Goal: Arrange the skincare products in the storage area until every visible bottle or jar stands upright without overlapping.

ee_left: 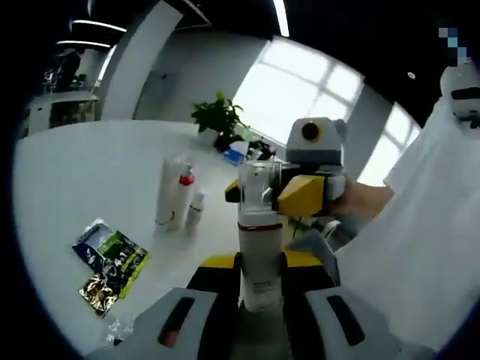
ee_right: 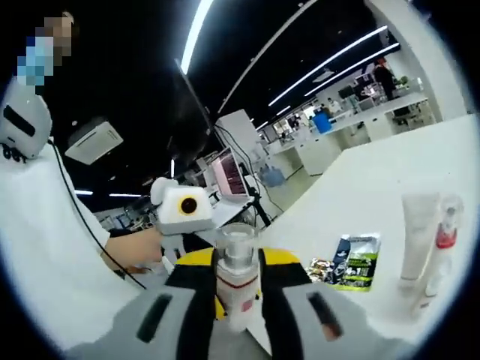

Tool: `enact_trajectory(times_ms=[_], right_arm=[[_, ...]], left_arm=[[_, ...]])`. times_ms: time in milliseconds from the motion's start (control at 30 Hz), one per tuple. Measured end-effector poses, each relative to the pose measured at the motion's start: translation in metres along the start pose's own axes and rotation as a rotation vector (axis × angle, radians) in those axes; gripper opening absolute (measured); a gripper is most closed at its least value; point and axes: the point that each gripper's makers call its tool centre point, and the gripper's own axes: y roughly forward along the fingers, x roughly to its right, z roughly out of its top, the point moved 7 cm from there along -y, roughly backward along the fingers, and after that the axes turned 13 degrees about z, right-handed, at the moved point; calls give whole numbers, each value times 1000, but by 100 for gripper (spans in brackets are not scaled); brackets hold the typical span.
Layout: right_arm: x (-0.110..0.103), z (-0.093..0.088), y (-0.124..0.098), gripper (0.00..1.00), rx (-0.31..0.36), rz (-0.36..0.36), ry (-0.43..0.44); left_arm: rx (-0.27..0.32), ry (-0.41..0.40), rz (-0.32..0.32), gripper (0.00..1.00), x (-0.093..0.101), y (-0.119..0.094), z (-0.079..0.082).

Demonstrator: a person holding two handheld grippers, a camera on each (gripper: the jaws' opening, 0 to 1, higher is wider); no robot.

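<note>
Left gripper view: left hand-held gripper point(ee_left: 260, 296) closed on the lower body of a white bottle point(ee_left: 260, 262) with a red band and a clear cap, held upright above the white surface point(ee_left: 90, 172). Right hand-held gripper point(ee_left: 289, 193), yellow-tipped, enters from the right and closes on the clear cap; a person's hand point(ee_left: 364, 202) holds it, with a white sleeve beside it. On the surface to the left stand a white tube point(ee_left: 168, 191), a red-capped bottle point(ee_left: 182, 196) touching it, and a small white bottle point(ee_left: 195, 210) just beside; all three appear upright. Nearer the camera lie green and dark sachets point(ee_left: 112, 259), flat. A potted plant point(ee_left: 219, 118) stands at the far edge before a window.

Right gripper view: right hand-held gripper point(ee_right: 240, 289) gripping the same bottle point(ee_right: 238, 289) near its clear cap, end-on to the camera. Left hand-held gripper point(ee_right: 187, 251) shows behind it, its jaws hidden by the bottle. On the surface point(ee_right: 375, 187) to the right stand the white tube point(ee_right: 416, 236) and red-capped bottle point(ee_right: 442, 240); the sachets point(ee_right: 352, 262) lie between them and the gripper.
</note>
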Motion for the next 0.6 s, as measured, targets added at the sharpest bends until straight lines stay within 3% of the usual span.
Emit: enact_trajectory(times_ms=[133,300,400,500,567,600], right_arm=[[-6,4,-2,21,19,74,12],[-12,10,-3,20,55,143,34],[-6,14,-3,20,90,65,38],[6,15,-7,19,143,-67,69],[14,14,-10,19,181,-154,136],[19,14,-11,19,208,-205,164]], left_arm=[[4,-32,-129,17,9,1,6],[31,-53,-214,17,15,0,11],[59,-99,-172,17,9,2,14],[109,-119,-55,17,-5,5,19],[140,-139,28,18,-12,7,21],[156,-156,101,20,-17,9,23]])
